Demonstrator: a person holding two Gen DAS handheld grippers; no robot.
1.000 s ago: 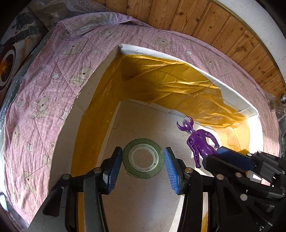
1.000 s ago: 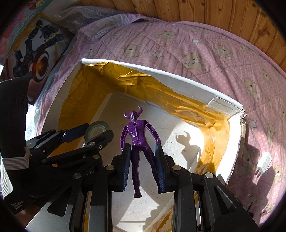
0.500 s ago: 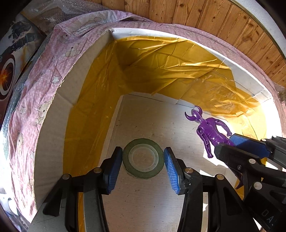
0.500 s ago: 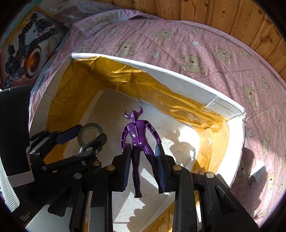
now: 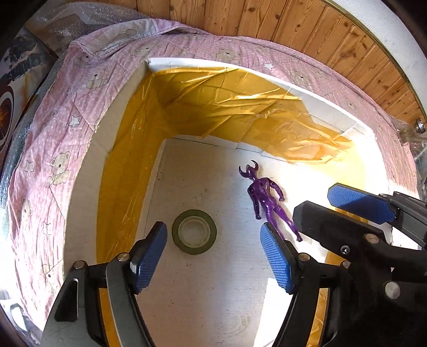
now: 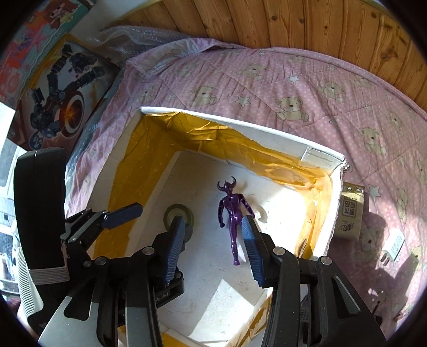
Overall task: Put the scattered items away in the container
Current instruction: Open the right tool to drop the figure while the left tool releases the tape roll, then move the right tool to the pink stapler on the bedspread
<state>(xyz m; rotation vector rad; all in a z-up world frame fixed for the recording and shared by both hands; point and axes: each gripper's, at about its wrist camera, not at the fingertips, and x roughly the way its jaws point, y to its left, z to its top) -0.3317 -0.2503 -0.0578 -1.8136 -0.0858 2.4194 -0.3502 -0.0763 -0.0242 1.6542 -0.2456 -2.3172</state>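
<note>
A white box (image 5: 186, 62) (image 6: 240, 124) lined with yellow film stands on a pink bear quilt. On its floor lie a green tape roll (image 5: 194, 231) (image 6: 178, 213) and a purple horned figure (image 5: 267, 198) (image 6: 233, 213). My left gripper (image 5: 213, 256) hangs open above the floor, with the roll lying loose just beyond its blue pads. My right gripper (image 6: 212, 245) is open too, and the figure lies free between and below its fingers. Each gripper shows in the other's view, the right gripper (image 5: 347, 211) beside the figure and the left gripper (image 6: 117, 213) at the left.
The pink quilt (image 6: 293, 88) surrounds the box, against a wooden wall (image 5: 293, 24). A small carton (image 6: 349, 211) and a white plug (image 6: 393, 247) lie on the quilt right of the box. A toy poster box (image 6: 58, 90) and bubble wrap sit at the far left.
Both grippers have opened and pulled back up. The tape roll and the purple figure, held before, now lie loose on the box floor.
</note>
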